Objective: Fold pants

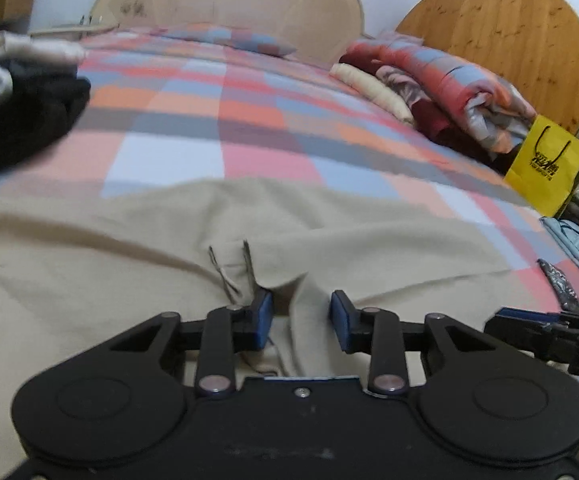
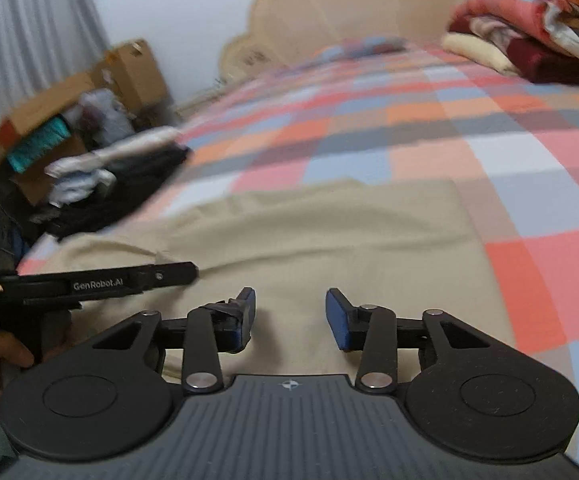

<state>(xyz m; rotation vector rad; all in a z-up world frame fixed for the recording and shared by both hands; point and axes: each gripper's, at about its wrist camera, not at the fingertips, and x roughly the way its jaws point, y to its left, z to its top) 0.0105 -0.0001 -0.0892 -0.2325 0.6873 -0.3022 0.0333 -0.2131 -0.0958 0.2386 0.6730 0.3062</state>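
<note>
Beige cotton pants (image 1: 137, 264), creased, spread across the near edge of the checked bed (image 1: 217, 120). Left gripper (image 1: 300, 322) part-open astride a raised fold; right gripper (image 2: 290, 316) part-open, empty.

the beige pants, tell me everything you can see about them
The pants are plain beige woven cloth, spread mostly flat across the checked bedspread, with soft wrinkles. In the left wrist view a belt loop and a raised fold sit between the open fingers of the left claw. The right claw hovers open over a smoother part.
</note>
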